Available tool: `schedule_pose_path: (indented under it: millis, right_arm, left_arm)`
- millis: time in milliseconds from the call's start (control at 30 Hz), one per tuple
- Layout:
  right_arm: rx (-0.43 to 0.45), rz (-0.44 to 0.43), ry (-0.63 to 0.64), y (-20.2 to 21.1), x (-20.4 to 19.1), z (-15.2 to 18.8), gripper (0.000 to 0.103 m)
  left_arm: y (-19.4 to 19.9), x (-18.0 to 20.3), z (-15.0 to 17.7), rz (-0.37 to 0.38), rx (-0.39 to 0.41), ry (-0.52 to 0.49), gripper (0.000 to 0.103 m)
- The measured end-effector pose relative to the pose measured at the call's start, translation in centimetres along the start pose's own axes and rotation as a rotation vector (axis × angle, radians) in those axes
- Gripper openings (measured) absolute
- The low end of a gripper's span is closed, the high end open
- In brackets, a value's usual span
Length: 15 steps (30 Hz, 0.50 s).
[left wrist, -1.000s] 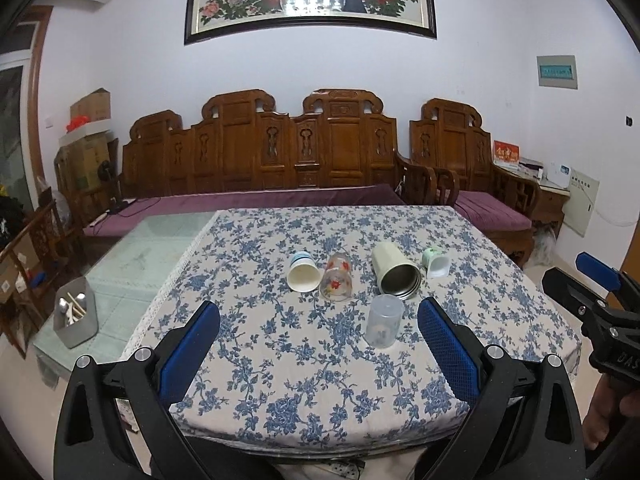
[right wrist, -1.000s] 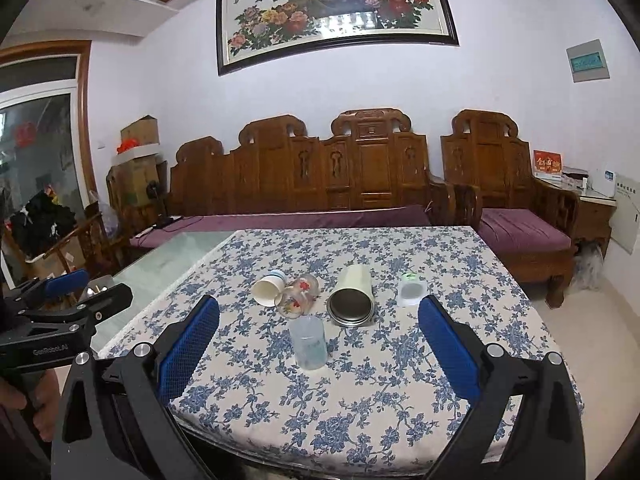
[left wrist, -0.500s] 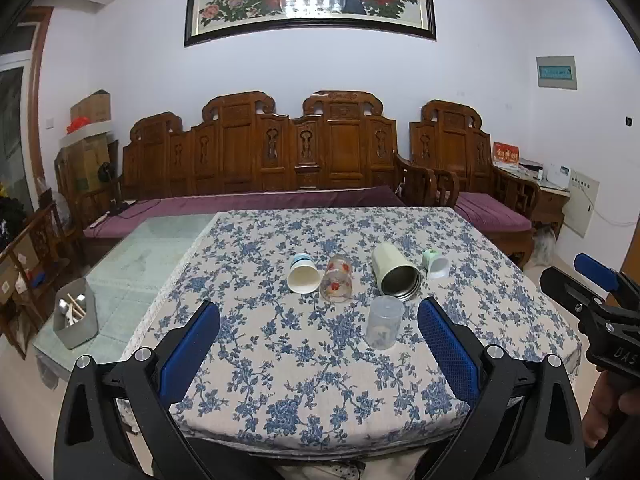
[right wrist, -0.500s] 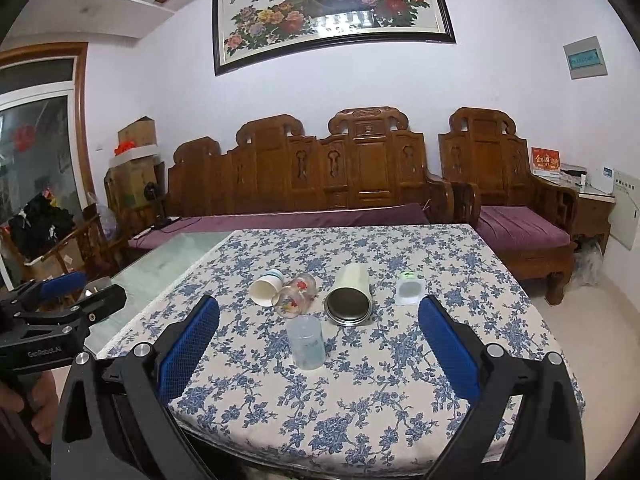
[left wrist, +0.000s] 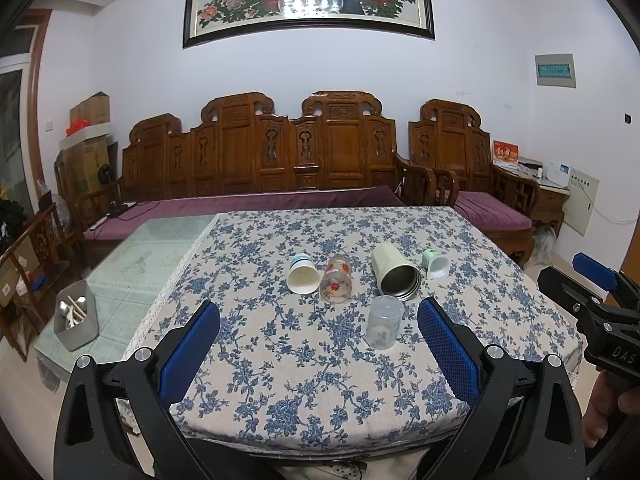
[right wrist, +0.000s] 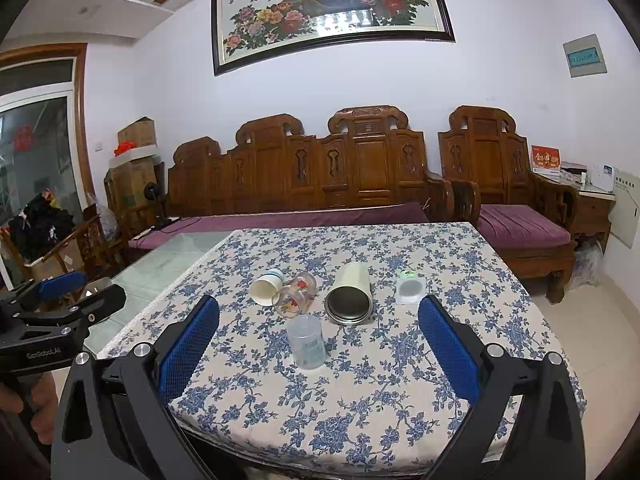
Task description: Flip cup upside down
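Observation:
A clear plastic cup [left wrist: 383,321] [right wrist: 307,341] stands upright near the middle of the table. Behind it lie a white paper cup [left wrist: 303,275] [right wrist: 266,288], a flowered glass [left wrist: 337,284] [right wrist: 295,294], a cream steel tumbler [left wrist: 395,272] [right wrist: 351,294] and a small white and green cup [left wrist: 434,264] [right wrist: 409,288], all on their sides. My left gripper [left wrist: 319,350] is open and empty, short of the table's front edge. My right gripper [right wrist: 319,348] is open and empty, also in front of the table. Each gripper shows at the other view's edge.
The table carries a blue floral cloth [left wrist: 320,360] [right wrist: 360,380]; its left part is bare glass [left wrist: 160,248]. A grey holder with utensils [left wrist: 76,320] stands at the front left. A carved wooden bench [left wrist: 280,160] and armchair [right wrist: 512,200] stand behind.
Both views have shifted only slightly; the grippers stay open and the cups have not moved.

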State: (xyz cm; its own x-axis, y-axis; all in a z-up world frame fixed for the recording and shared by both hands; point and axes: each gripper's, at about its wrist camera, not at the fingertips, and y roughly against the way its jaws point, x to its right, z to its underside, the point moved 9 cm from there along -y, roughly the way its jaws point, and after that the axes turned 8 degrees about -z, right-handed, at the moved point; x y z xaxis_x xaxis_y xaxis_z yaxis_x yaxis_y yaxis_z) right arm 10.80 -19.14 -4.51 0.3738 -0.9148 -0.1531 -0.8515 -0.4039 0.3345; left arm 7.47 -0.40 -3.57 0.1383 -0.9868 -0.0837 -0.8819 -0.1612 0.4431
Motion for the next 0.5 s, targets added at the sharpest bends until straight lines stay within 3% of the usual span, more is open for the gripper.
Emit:
schedule_pose_path:
  millis: [500]
  right_arm:
    - [0.000,-0.001,0.000,0.00,0.02,-0.01,0.100]
  left_arm:
    - [0.07,0.10,-0.04,0.002,0.002,0.001,0.095]
